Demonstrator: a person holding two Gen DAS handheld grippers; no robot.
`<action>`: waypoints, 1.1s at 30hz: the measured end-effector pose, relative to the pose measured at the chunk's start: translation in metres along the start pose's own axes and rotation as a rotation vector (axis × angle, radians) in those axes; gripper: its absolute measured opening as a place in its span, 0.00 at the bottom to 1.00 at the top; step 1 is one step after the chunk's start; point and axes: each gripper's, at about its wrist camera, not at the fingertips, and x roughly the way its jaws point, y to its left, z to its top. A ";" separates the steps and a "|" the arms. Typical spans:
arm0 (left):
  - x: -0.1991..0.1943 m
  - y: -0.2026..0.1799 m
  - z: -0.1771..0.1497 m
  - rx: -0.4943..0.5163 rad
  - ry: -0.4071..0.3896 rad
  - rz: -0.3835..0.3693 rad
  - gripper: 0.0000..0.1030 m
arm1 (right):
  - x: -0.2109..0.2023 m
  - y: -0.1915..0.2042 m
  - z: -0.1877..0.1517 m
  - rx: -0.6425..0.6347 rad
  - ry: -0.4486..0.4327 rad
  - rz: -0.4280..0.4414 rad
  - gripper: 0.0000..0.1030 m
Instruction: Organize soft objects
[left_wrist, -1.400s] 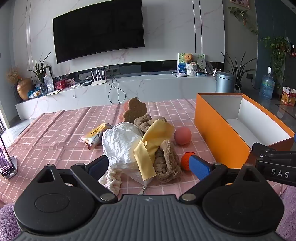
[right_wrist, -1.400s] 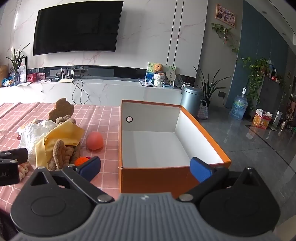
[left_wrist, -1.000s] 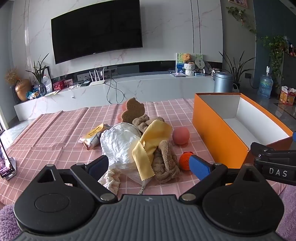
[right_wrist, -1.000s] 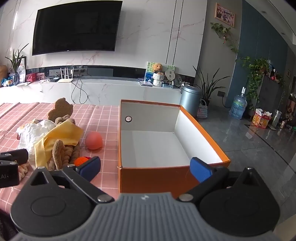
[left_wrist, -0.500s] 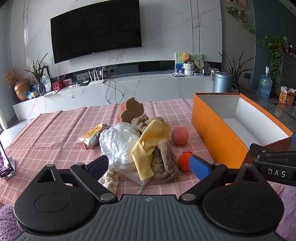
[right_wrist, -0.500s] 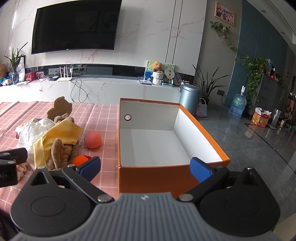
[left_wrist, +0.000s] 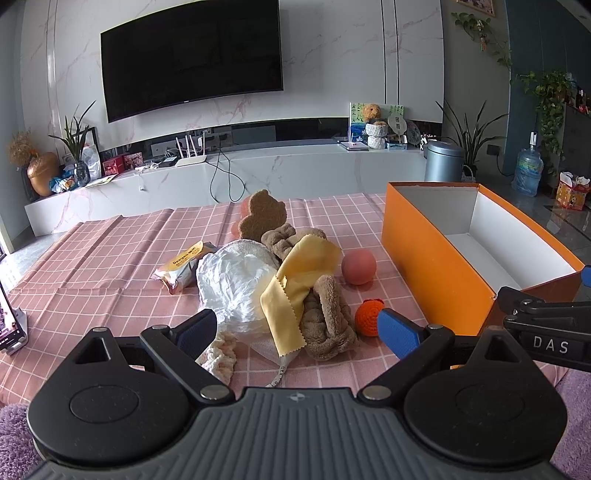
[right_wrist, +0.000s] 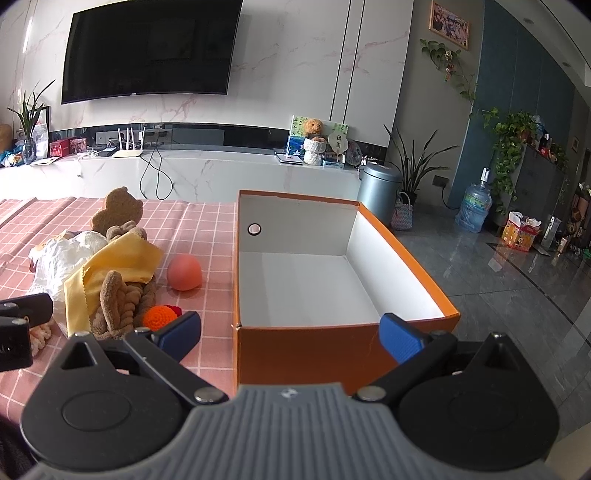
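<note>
Left wrist faces soft pile (left_wrist: 273, 284), right wrist orange box (right_wrist: 317, 280), both shared

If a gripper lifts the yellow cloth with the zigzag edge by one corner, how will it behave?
The thin yellow cloth with the zigzag edge will probably hang limp, since it already drapes over the brown braided plush. It looks light, so it should lift easily. It may drag on the crumpled white bag beside it.
</note>
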 end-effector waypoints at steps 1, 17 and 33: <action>0.001 -0.001 -0.001 0.000 0.001 -0.001 1.00 | 0.000 0.000 0.000 0.000 0.000 0.000 0.98; 0.002 0.002 -0.003 -0.007 0.007 -0.002 1.00 | 0.000 -0.001 0.001 0.003 0.006 -0.003 0.98; 0.003 0.001 -0.005 -0.006 0.008 -0.002 1.00 | 0.001 -0.002 0.000 0.004 0.016 -0.009 0.98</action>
